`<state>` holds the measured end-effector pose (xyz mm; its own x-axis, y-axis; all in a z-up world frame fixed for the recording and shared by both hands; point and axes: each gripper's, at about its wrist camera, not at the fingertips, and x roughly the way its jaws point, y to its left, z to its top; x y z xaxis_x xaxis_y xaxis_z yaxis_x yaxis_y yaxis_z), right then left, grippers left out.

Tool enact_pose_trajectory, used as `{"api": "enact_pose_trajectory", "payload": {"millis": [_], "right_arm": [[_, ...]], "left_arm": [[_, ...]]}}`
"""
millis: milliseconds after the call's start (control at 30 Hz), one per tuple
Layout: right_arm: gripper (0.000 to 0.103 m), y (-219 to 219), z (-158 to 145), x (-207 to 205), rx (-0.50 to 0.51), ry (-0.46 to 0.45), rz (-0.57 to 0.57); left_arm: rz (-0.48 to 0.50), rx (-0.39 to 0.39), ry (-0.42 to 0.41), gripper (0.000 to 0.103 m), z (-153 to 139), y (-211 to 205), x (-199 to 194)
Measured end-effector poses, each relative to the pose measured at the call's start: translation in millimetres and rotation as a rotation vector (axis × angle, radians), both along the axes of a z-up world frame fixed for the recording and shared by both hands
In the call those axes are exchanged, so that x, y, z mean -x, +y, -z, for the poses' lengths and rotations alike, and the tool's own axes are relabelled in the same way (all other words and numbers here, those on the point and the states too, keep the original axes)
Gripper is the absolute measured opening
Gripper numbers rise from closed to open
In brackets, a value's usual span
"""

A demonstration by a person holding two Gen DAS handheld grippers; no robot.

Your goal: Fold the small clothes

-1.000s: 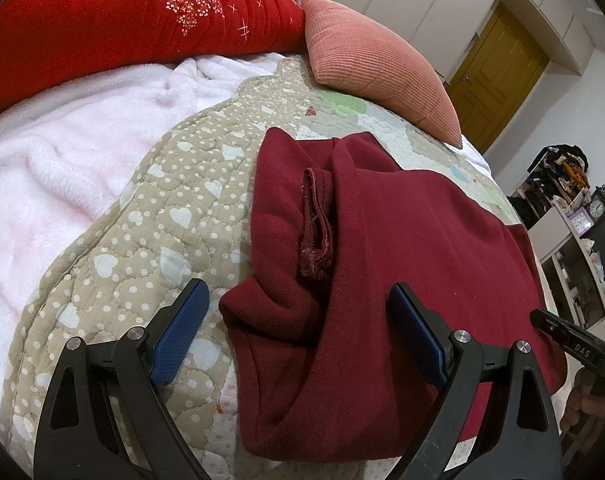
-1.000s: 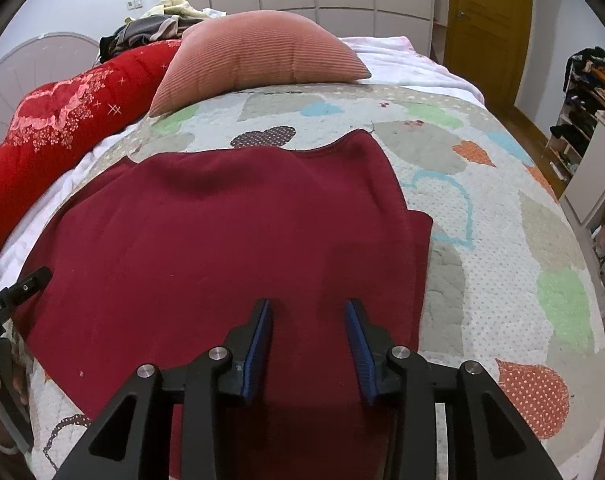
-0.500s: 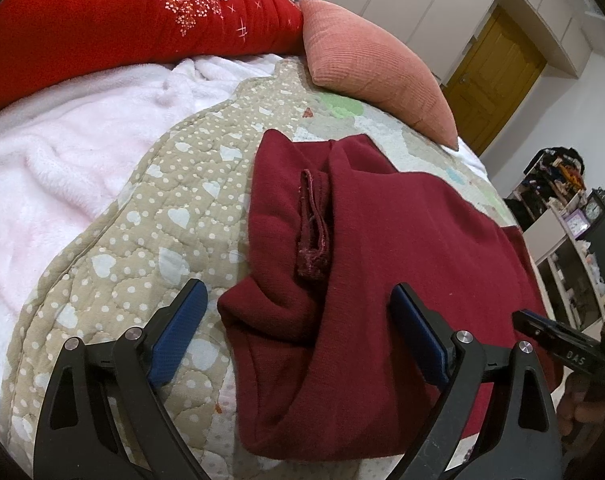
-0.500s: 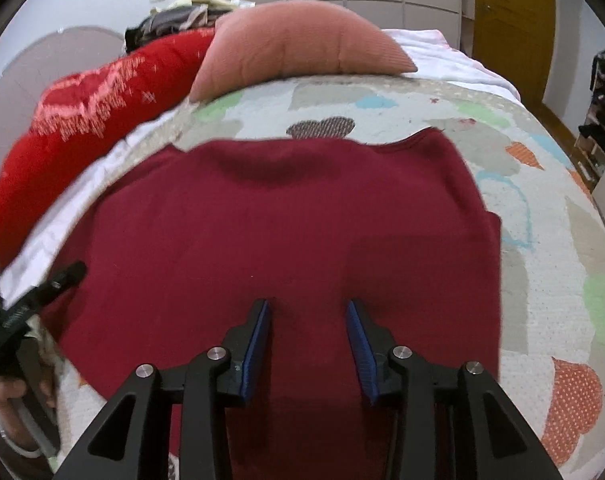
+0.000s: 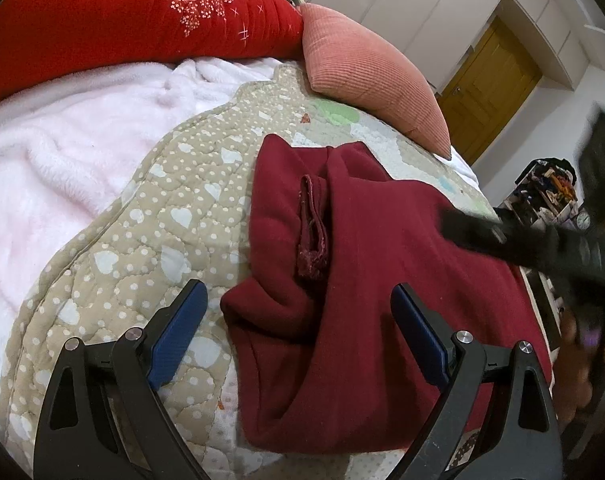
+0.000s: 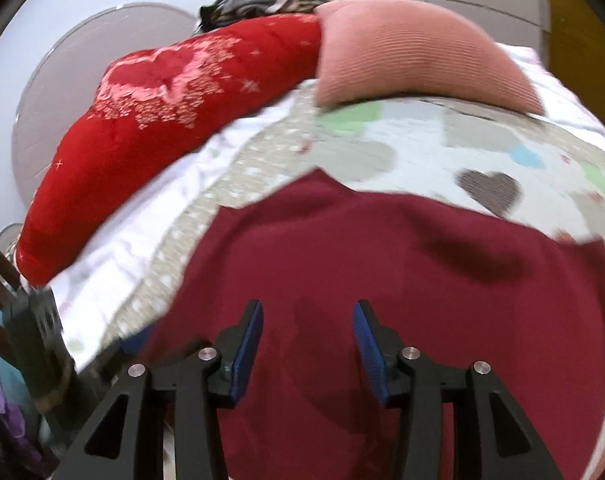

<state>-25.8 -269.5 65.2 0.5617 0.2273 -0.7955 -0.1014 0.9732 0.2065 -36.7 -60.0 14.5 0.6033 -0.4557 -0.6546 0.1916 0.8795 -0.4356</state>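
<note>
A dark red garment (image 5: 374,264) lies partly folded on the quilted bed cover (image 5: 150,224), its left side bunched with a frayed seam showing. My left gripper (image 5: 298,320) is wide open and empty, its jaws straddling the garment's near left corner. My right gripper (image 6: 307,338) is partly open and empty, hovering low over the garment's flat middle (image 6: 402,280). It shows blurred at the right of the left wrist view (image 5: 542,240).
A red embroidered bolster (image 5: 122,12) and a salmon ribbed cushion (image 5: 374,80) lie at the head of the bed. A pink fleece blanket (image 5: 50,152) lies to the left. A wooden door (image 5: 486,84) and cluttered shelves (image 5: 550,196) stand beyond.
My right gripper has swung leftward across the garment toward its left side, and its jaws have spread a little. My left gripper has barely moved.
</note>
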Motion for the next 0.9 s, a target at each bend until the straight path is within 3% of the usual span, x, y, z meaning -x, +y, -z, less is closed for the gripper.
{"api": "enact_pose_trajectory", "payload": {"millis": [167,233,367,633,767,900], "right_arm": [[0.05,27,5,-44,-0.021,0.088,-0.051],[0.061,38,9,-57,-0.003,0.122,-0.061],[0.063,55,16,-72,0.023,0.157,-0.093],[0.068,77,20,-97,0.029,0.204,-0.132],[0.068,89,21,-105,0.022,0.232,-0.167],[0.068,100,28,-108,0.117,0.257,-0.158]], "left_arm": [[0.011,0.03,0.007,0.093,0,5,1],[0.016,0.035,0.014,0.093,0,6,0],[0.04,0.033,0.033,0.093,-3,8,1],[0.071,0.189,0.08,0.093,0,27,-8],[0.076,0.167,0.071,0.093,1,24,-9],[0.074,0.157,0.066,0.093,1,22,-9]]}}
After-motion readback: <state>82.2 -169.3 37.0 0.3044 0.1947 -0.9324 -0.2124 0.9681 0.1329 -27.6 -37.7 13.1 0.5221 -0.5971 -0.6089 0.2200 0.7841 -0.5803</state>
